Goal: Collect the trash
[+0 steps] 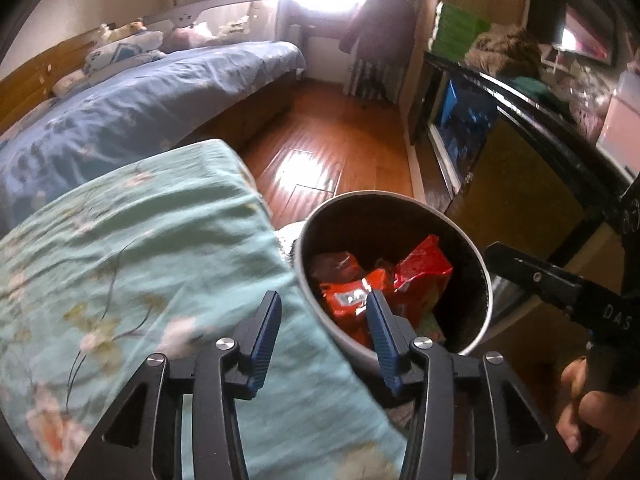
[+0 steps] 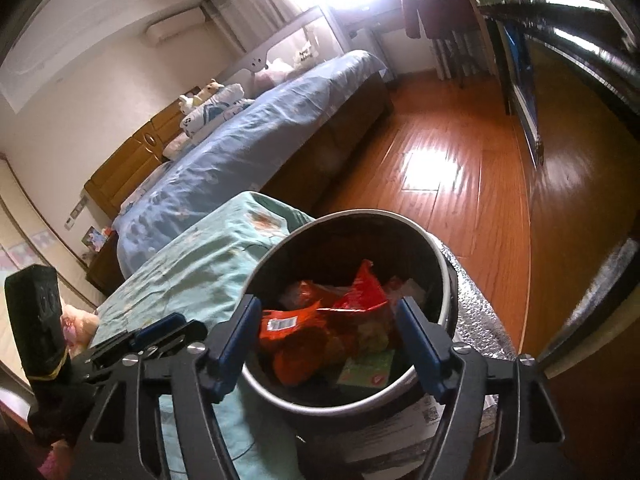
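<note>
Both grippers hover spread and empty above the trash bin (image 2: 436, 264). The right gripper (image 2: 326, 334) frames its mouth between its fingers; the left gripper (image 1: 322, 330) straddles the rim beside the floral teal cloth (image 1: 132, 256). Red snack wrappers (image 2: 316, 332) fill the bin.

We see our right gripper (image 2: 326, 338) spread wide and empty above the round grey trash bin (image 2: 442, 280), which holds crumpled red snack wrappers (image 2: 320, 320) and a green packet (image 2: 366, 368), beside a mint-green floral cloth (image 2: 192, 276).
</note>
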`<state>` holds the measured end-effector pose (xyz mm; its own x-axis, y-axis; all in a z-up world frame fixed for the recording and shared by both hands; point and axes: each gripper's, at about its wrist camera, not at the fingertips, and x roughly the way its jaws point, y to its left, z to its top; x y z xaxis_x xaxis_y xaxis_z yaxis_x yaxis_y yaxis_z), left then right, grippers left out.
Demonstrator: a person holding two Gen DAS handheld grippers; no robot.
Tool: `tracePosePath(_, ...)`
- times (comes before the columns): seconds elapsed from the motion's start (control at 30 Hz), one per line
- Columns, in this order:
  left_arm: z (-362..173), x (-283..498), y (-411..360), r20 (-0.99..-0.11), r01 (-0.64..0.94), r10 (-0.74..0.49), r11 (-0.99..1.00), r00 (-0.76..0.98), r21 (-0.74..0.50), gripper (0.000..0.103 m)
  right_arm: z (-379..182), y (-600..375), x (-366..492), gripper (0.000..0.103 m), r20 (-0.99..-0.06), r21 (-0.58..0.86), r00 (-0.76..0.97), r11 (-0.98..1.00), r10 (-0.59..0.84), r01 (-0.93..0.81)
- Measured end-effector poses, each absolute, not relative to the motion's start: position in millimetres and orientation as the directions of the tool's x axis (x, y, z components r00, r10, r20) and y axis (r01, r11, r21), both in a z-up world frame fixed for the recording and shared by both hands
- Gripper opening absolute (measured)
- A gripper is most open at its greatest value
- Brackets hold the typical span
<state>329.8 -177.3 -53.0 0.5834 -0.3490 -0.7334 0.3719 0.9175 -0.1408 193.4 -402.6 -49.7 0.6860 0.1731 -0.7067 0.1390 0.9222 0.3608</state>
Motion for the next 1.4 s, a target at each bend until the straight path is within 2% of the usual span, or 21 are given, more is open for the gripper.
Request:
tracePosePath(0.17,-42,295,-138,-0.696,0.32,-0.353,0.929,0.625,-0.184,0.056,-36,-380,177,0.091,-0.681,0.35,0.713,0.929,0.167,0.117)
tracePosePath(0.4,-25,244,-89,-0.636,0.255,-0.317,0.948,0.703,-0.19,0.075,-24,-336,154,0.098,-0.658,0.28,0.742,0.956,0.126,0.086)
tracePosePath(0.47,-21,230,-81,-0.62,0.242,-0.304,0.953,0.723,-0.185,0.077,-22,-326,149,0.101,-0.648,0.253,0.754,0.964,0.104,0.085)
tracePosePath(0.73,-9,183,-50,-0.561,0.199,-0.255,0.967,0.788,-0.161,0.083,-7,-286,130,0.102,-0.591,0.124,0.805,0.992,0.042,0.04)
tracePosePath(0.83,0,169,-42,-0.513,0.185,-0.227,0.974,0.828,-0.132,0.086,4,-274,127,0.102,-0.563,0.091,0.826,0.995,0.027,0.029)
tracePosePath(1.03,21,140,-30,-0.408,0.117,-0.143,0.989,0.902,-0.088,0.102,32,-254,121,0.103,-0.456,0.02,0.89,1.0,-0.013,0.025)
tracePosePath(1.17,21,124,-32,-0.37,0.086,-0.099,0.995,0.924,-0.053,0.102,25,-248,125,0.103,-0.438,0.004,0.899,1.0,-0.024,0.029)
tracePosePath(1.4,10,124,-38,-0.378,0.056,-0.063,0.998,0.924,-0.029,0.102,11,-243,130,0.103,-0.45,0.038,0.893,0.999,0.02,-0.004)
